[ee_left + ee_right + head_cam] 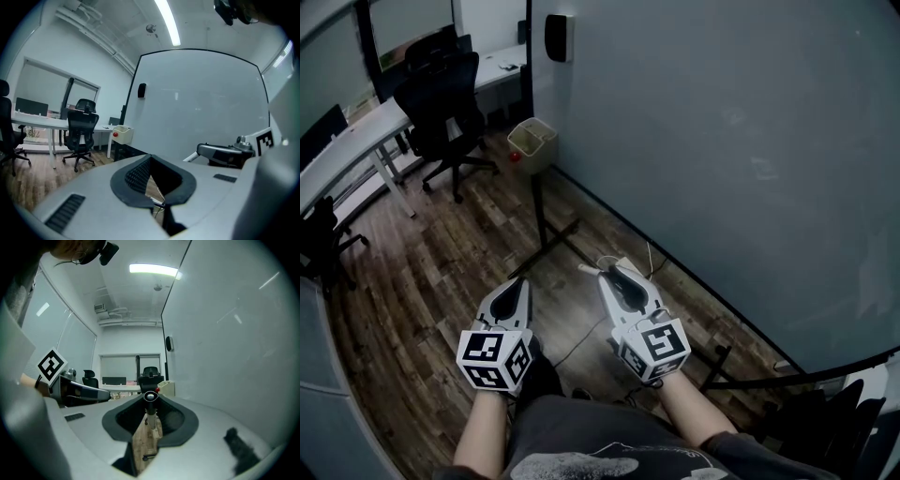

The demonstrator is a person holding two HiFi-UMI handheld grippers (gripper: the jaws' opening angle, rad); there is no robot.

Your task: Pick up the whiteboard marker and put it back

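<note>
The whiteboard marker [150, 405], a pale barrel with a round end facing the camera, sits between my right gripper's [150, 398] pads, which are shut on it. In the head view its white end [587, 270] sticks out left of the right gripper [614, 275], held above the wood floor close to the whiteboard [722, 141]. My left gripper [516, 286] hovers beside it, to the left, with its jaws together and nothing in them. In the left gripper view the left gripper's [151, 161] dark pads meet at the tip, and the right gripper [225, 153] shows at the right.
The big whiteboard stands on black legs [546, 225] along the right. A cream bin [532, 142] with a red ball hangs at its far end, and a black holder [557, 37] is on its edge. An office chair [441, 103] and desks [356, 150] stand at far left.
</note>
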